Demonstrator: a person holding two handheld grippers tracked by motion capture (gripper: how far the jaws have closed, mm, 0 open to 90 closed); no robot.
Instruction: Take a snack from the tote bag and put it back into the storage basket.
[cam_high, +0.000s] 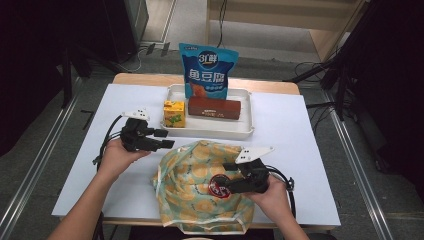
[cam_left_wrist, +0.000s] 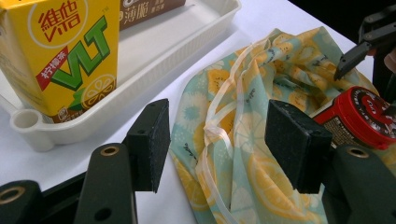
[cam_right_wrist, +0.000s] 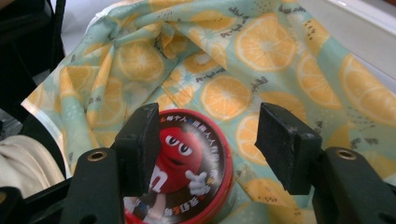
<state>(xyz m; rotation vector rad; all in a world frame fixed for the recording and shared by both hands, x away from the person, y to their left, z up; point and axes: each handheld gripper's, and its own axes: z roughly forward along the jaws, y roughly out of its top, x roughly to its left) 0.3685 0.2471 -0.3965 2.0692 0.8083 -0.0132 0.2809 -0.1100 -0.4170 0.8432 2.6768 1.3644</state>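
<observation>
A cloth bag (cam_high: 197, 192) printed with lemons lies crumpled at the table's near middle. On it rests a red-lidded candy can (cam_high: 218, 186) with a cartoon face on the lid (cam_right_wrist: 187, 163). My right gripper (cam_high: 229, 178) hovers over the can from the right, its jaws wide apart. In the right gripper view (cam_right_wrist: 208, 144) the left pad overlaps the can and the right pad stands clear of it. My left gripper (cam_high: 167, 138) is open beside the bag's left edge. Its pads (cam_left_wrist: 149, 144) frame the bag's pale handle strap (cam_left_wrist: 210, 135) without touching it.
A white tray (cam_high: 210, 131) sits behind the bag, holding a yellow lemon tea carton (cam_high: 174, 114), a brown box (cam_high: 214, 108) and an upright blue snack pouch (cam_high: 207, 70). In the left gripper view the carton (cam_left_wrist: 60, 56) stands close at the upper left. White table surface (cam_high: 300, 150) lies on both sides.
</observation>
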